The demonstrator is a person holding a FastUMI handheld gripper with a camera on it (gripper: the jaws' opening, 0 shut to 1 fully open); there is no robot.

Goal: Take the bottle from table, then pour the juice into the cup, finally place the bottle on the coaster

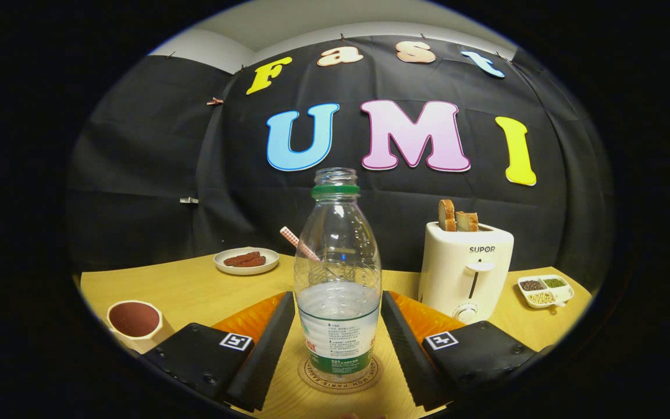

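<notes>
Standing upright on the coaster [341, 377] near the table's [195, 291] front edge, the bottle [338, 279] sits between the fingers of the gripper [338, 340], which are spread apart with a gap on each side of it. Left of the fingers, the cup [135, 323] rests by the table's left edge; a toaster [466, 270] and a plate [246, 260] lie farther back.

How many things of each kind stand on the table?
Bottle: 1
Coaster: 1
Cup: 1
Toaster: 1
Plate: 1
Divided dish: 1
Total: 6
The gripper is open, one finger on each side of the bottle.
</notes>
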